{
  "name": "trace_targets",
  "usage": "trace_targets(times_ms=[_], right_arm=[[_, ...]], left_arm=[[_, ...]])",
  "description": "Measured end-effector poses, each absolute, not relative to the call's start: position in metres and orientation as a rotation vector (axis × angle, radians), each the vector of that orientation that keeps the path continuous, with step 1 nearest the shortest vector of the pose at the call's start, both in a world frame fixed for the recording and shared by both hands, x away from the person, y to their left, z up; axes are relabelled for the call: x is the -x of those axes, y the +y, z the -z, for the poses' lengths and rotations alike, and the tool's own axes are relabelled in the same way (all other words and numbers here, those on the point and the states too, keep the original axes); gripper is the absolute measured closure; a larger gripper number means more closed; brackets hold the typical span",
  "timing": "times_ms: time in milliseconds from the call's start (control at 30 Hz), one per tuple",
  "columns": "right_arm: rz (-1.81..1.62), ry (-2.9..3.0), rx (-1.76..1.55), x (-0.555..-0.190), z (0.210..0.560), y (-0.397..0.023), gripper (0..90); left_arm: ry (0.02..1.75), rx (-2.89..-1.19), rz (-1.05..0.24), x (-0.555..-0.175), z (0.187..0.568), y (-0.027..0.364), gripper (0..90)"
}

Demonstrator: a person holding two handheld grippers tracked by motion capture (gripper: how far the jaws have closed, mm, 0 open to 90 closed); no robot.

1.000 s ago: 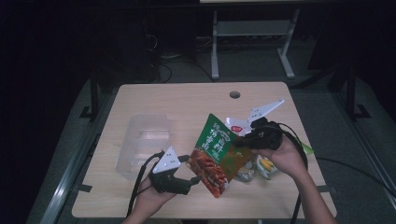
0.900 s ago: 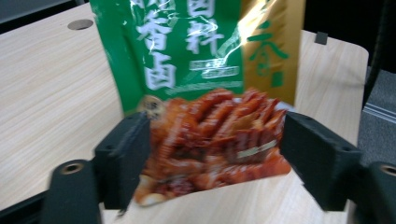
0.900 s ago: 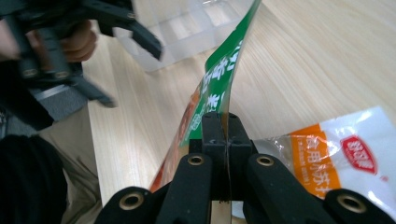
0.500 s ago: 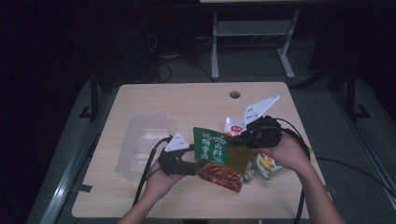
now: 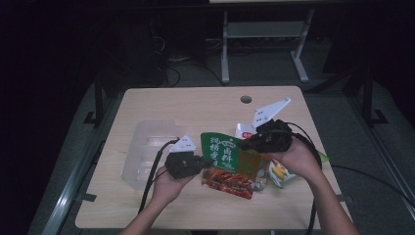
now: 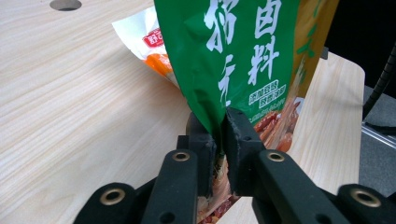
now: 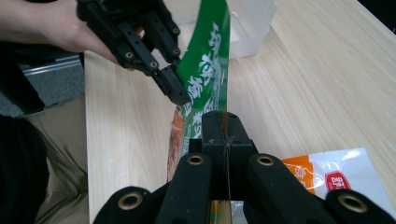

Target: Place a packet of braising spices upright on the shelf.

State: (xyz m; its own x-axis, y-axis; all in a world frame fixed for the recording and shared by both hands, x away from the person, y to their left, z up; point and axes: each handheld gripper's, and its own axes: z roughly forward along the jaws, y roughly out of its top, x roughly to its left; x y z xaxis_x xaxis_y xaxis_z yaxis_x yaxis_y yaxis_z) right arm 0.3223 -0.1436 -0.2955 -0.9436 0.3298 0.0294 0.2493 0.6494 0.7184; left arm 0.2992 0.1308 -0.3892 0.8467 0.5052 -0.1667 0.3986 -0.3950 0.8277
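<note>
Two-handed grip on the green packet.

High view: I'm holding the packet over the table, beside the clear tub. Left gripper view: jaws just closing, pinching its edge. Right gripper view: clamping the opposite edge. Next, probably carrying it to the tub together.

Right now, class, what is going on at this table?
A person holds a green and red printed snack packet between two handheld grippers. The left gripper has just been closing and now pinches the packet's left edge; the right gripper is clamped on its opposite edge. The packet is stretched between them above the light wooden table. A clear plastic tray sits to the left, and a white and orange sachet lies nearby.
</note>
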Motion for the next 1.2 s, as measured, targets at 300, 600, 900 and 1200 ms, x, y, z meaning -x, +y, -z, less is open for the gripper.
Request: trace_targets(times_ms=[300,600,900,1200], right_arm=[[-1.376,2.686,-0.685,-0.317,0.312,-0.17,52.8],[-1.394,2.689,-0.814,-0.312,0.354,-0.177,48.1],[-1.413,2.742,-0.82,-0.314,0.385,-0.16,65.8],[-1.516,2.685,-0.812,-0.31,0.393,-0.159,83.8]], left_arm=[[0.667,-2.046,-0.169,-0.293,0.39,0.134,82.6],[0.661,-2.056,-0.19,-0.29,0.391,0.137,82.6],[0.658,-2.063,-0.203,-0.288,0.39,0.138,82.3],[0.662,-2.069,-0.217,-0.284,0.39,0.139,78.0]])
